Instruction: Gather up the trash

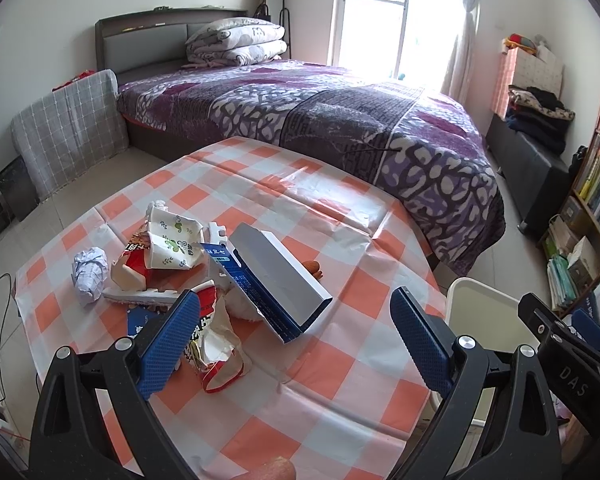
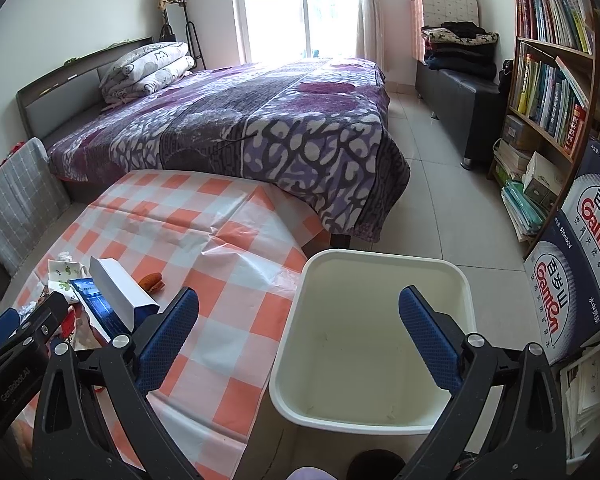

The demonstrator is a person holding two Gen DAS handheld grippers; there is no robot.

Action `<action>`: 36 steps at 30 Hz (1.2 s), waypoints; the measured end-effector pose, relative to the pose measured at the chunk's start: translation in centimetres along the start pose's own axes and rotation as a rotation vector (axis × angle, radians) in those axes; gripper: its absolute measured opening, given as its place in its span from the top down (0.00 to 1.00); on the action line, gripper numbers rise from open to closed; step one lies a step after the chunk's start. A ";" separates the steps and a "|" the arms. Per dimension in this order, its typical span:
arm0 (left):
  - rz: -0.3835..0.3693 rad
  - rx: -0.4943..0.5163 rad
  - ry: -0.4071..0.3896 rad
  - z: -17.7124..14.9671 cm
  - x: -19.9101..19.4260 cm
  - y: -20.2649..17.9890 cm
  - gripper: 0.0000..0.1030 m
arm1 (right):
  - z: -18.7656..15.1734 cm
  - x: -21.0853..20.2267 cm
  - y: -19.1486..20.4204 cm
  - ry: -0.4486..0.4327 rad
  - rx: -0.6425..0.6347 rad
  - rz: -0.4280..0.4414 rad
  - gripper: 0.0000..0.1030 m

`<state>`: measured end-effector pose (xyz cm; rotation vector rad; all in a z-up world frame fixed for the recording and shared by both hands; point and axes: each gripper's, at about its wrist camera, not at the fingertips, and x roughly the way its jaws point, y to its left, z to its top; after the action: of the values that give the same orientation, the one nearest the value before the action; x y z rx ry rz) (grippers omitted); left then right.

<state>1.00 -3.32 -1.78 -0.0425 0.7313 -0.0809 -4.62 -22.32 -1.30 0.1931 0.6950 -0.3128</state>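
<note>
Both the left gripper [image 1: 296,332] and right gripper [image 2: 300,334] hang spread wide and empty. Trash sits near the table's [image 1: 340,360] left edge: the blue-and-white carton [image 1: 276,280], light and probably crushable, is best pinched across its open flap; the bin [image 2: 380,280] stands beside the right edge.

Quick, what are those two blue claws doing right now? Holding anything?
Left gripper: open, holding nothing, above the pile of trash on the table.
Right gripper: open, holding nothing, over the white bin.
</note>
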 end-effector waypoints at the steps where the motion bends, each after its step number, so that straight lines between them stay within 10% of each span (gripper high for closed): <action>1: 0.000 0.000 0.000 0.0 0.0 0.0 0.10 | 0.0 0.0 0.0 0.000 0.000 -0.001 0.07; 36: 0.003 0.003 0.001 0.0 0.0 -0.1 0.10 | 0.0 0.1 0.2 0.000 -0.001 -0.006 0.07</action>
<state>1.04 -3.39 -1.77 -0.0380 0.7321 -0.0790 -4.50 -22.19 -1.39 0.1897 0.6956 -0.3178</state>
